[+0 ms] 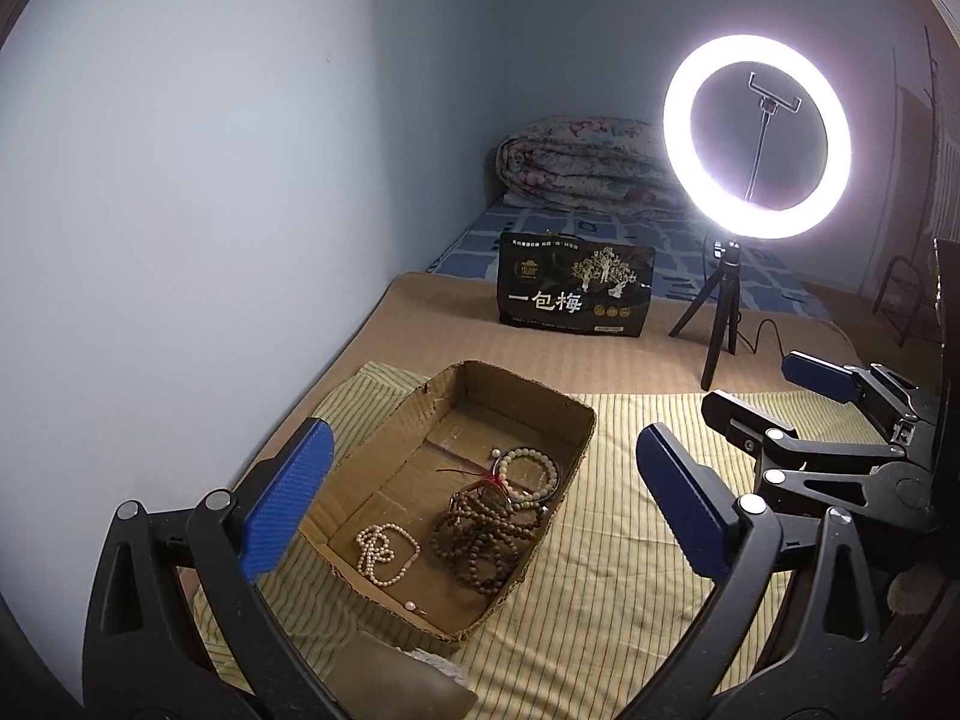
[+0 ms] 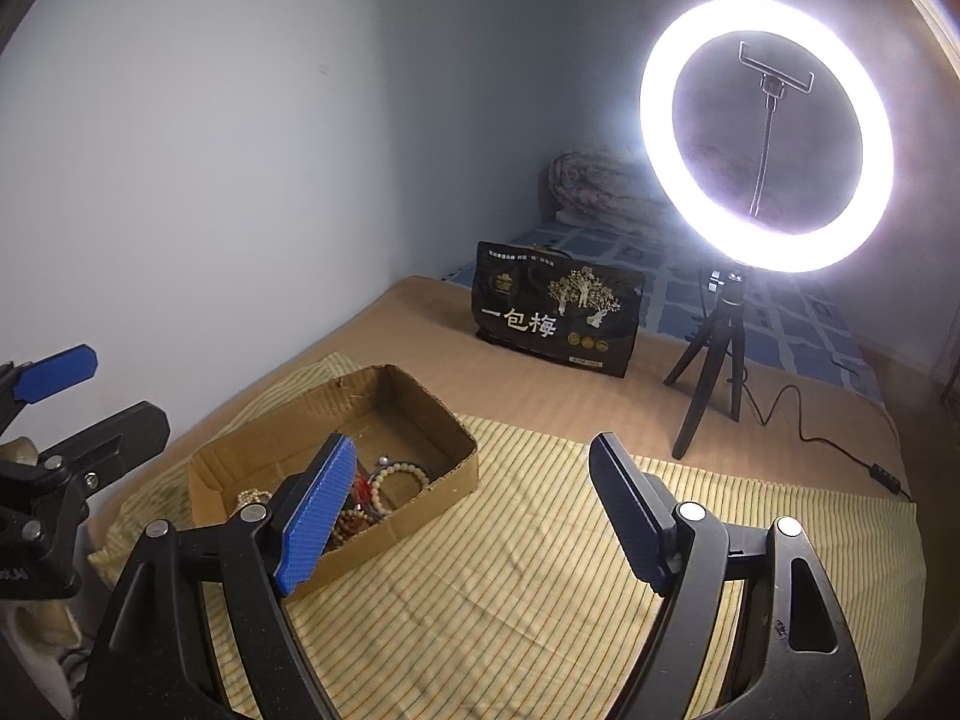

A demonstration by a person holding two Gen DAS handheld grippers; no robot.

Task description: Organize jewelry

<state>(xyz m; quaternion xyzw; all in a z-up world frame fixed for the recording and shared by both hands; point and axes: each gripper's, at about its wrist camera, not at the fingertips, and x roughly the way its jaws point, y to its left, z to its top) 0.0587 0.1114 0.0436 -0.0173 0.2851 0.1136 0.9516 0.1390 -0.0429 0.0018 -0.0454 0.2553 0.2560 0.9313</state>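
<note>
A shallow cardboard box [image 1: 528,402] lies on a striped yellow cloth [image 1: 630,570]. Inside lie a pearl necklace [image 1: 384,555], dark wooden bead strings [image 1: 480,546] and a pale green bead bracelet [image 1: 528,474] with a red cord. My left gripper [image 1: 480,516] is open and empty, hovering over the box. My right gripper [image 2: 474,516] is open and empty, above the cloth to the right of the box [image 2: 420,408]; it also shows at the right in the left wrist view [image 1: 774,384]. The left gripper's fingers [image 2: 60,372] show at the right wrist view's left edge.
A lit ring light on a small tripod [image 1: 756,138] stands at the back right with its cable [image 2: 798,420] trailing right. A black snack bag [image 1: 573,288] stands behind the box. A folded quilt [image 1: 588,162] lies by the far wall. A wall runs along the left.
</note>
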